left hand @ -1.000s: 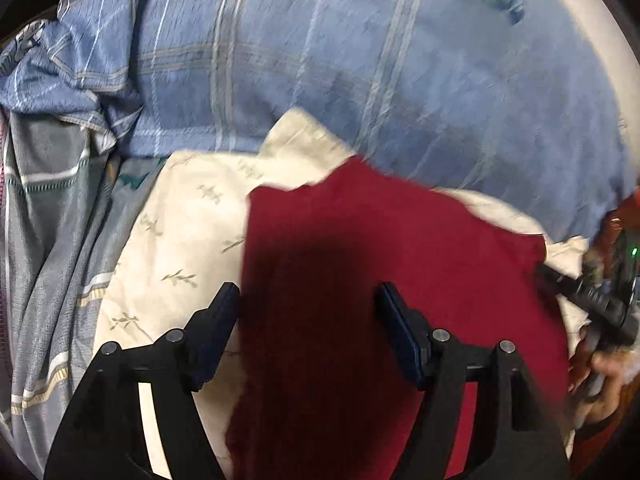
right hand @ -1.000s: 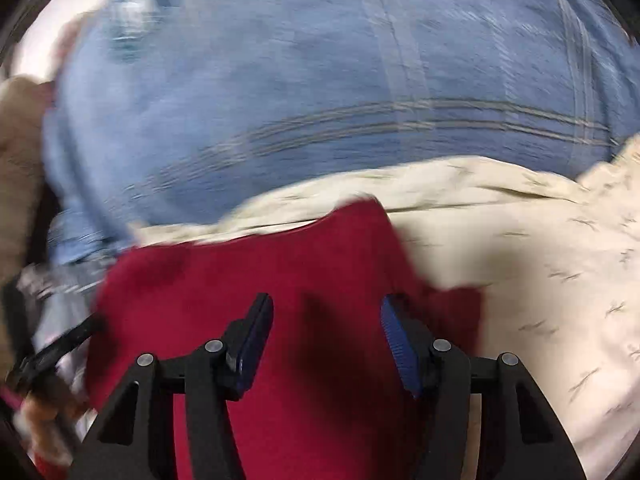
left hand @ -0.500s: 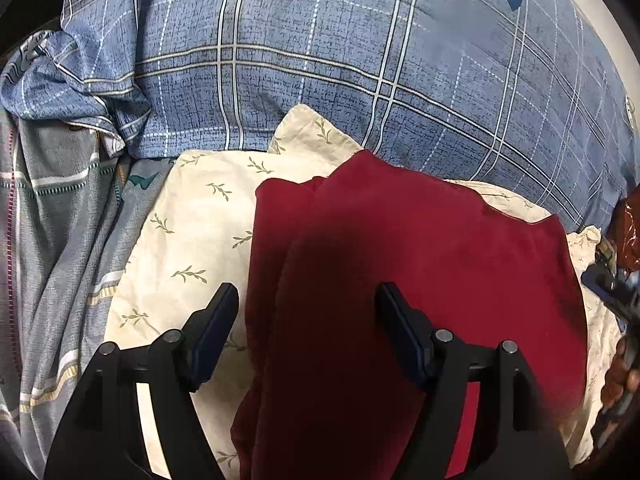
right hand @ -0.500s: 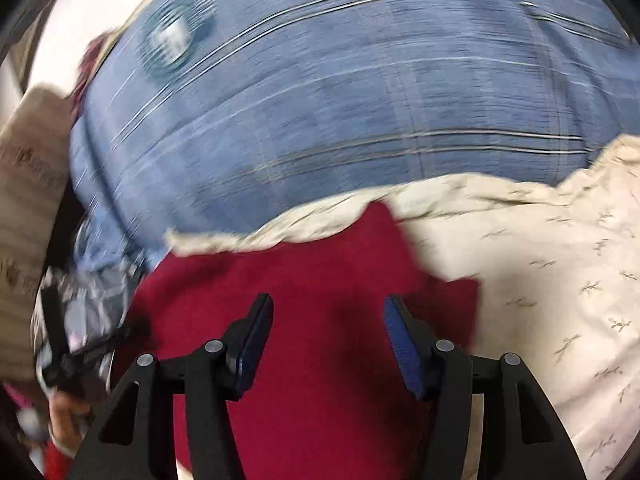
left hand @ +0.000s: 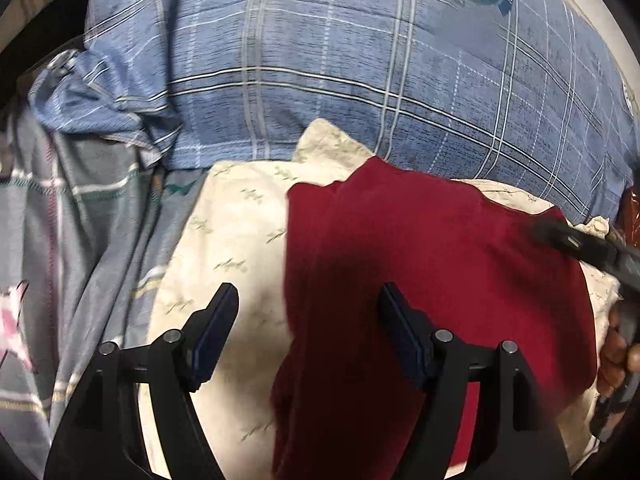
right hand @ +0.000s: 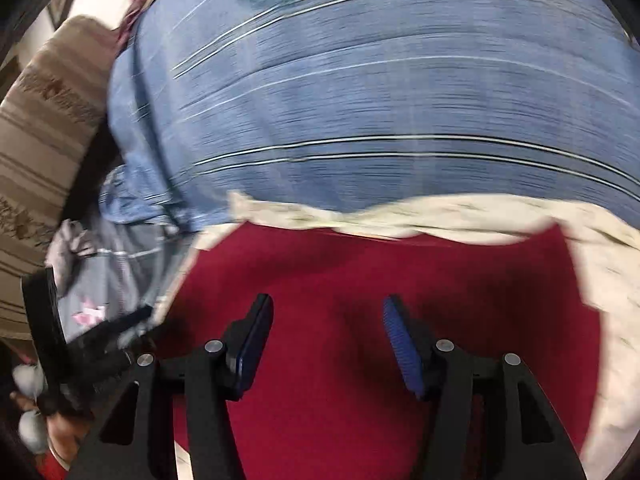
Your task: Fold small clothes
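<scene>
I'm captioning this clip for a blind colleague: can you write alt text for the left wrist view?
A dark red garment lies on a cream leaf-print cloth, with the left gripper above its left edge, fingers apart and holding nothing. A blue plaid cover fills the background, and the right gripper enters blurred from the right edge.

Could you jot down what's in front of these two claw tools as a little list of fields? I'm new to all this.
Garment: dark red cloth, lying partly folded
Under it: cream leaf-print cloth
Behind: blue plaid bedding
Beside: grey striped fabric
Left gripper: fingers apart, nothing pinched, above the red cloth's edge
Right gripper: fingers apart, nothing pinched, above the red cloth
Picture quality: right view blurred
</scene>
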The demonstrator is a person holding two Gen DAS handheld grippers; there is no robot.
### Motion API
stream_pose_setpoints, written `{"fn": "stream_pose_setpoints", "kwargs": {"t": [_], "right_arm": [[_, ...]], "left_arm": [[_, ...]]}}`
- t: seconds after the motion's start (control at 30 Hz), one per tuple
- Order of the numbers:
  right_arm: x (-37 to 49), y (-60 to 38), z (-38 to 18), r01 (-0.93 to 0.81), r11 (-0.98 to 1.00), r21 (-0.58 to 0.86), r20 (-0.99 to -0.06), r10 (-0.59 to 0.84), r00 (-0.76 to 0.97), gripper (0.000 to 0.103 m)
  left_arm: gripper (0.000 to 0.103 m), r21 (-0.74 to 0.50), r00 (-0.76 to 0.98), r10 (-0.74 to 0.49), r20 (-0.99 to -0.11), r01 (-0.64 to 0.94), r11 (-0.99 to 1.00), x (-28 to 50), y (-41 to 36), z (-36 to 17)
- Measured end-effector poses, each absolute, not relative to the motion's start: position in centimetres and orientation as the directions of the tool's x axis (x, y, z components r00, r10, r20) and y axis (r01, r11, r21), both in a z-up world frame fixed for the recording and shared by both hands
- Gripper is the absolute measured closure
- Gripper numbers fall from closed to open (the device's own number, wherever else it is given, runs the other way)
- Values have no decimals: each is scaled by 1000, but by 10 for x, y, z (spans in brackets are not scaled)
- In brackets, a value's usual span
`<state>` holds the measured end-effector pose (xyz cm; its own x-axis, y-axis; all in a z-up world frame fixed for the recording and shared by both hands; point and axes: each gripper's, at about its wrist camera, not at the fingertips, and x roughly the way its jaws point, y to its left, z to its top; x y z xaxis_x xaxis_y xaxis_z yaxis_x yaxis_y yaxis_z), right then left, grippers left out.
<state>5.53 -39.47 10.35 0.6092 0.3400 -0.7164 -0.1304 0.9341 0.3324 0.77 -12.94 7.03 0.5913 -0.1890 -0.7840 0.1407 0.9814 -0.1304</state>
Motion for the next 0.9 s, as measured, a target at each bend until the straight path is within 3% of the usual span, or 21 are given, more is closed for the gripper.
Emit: {"fn": "stream_pose_setpoints", "kwargs": {"t": [0.07,0.17,0.37,0.7,0.9], "right_arm": [[76,-368,99,-174,932,319,-728,359,585,46],[102,-336,84,-234,935,267,-762,354,542,60],[141,-307,42,-196,955,224,-827,293,481,58],[108,-336,80,-218,940,261,-759,339,556,57],[123,-329,63,-228,927,298,-774,374,511,57]], "left_arm": [[31,-144,582,-196,-789,136,980,4,-122,70],[31,-155,568,-199,-799,127,980,7,-116,66],[31,-145,545,-179,-819,104,984,13,-116,52],[31,-138,550,-171,-818,102,985,10,-118,46],[31,-122,553,-157,-818,99,988,9,-121,43]]}}
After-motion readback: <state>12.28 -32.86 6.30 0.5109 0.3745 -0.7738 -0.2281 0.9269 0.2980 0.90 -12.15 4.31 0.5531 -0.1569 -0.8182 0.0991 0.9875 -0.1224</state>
